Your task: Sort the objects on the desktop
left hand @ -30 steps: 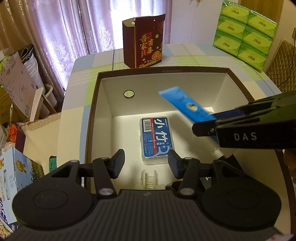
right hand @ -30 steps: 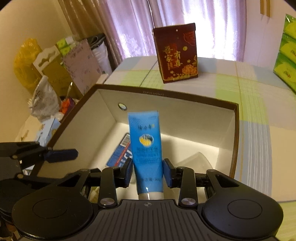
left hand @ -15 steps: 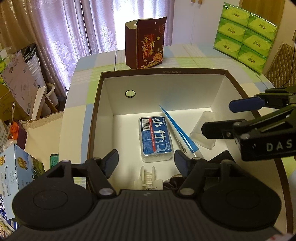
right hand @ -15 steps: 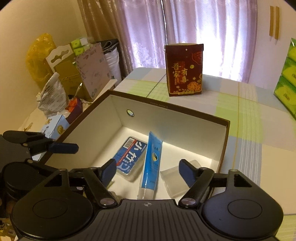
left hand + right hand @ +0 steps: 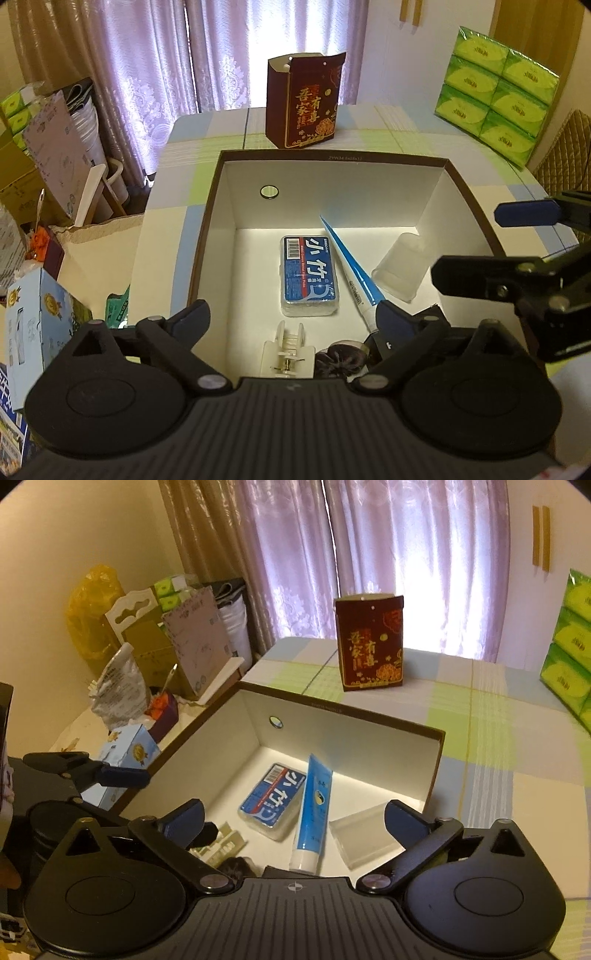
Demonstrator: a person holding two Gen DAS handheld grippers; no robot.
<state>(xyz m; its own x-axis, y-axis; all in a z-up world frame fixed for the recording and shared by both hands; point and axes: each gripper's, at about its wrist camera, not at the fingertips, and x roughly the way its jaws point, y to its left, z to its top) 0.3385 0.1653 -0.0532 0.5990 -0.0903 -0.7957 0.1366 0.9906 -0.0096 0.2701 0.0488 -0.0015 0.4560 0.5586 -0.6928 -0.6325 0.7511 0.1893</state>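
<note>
— Inside the brown box (image 5: 434, 771), what lies there, and why so?

— On its white floor the blue tube (image 5: 313, 806) lies flat, cap toward the near wall, touching the blue floss pack (image 5: 272, 800). A clear cup (image 5: 400, 267) lies on its side just beside the tube. A white clip (image 5: 286, 350) and a dark round thing (image 5: 338, 360) rest at the near wall. I judge the box collects the desktop things.

— And the grippers?

— The right gripper (image 5: 293, 818) hangs above the box, tilted down, jaws spread wide, holding nothing. The left gripper (image 5: 291, 319) looks down over the near wall, also spread and empty. Both hover apart, neither touching anything.
</note>
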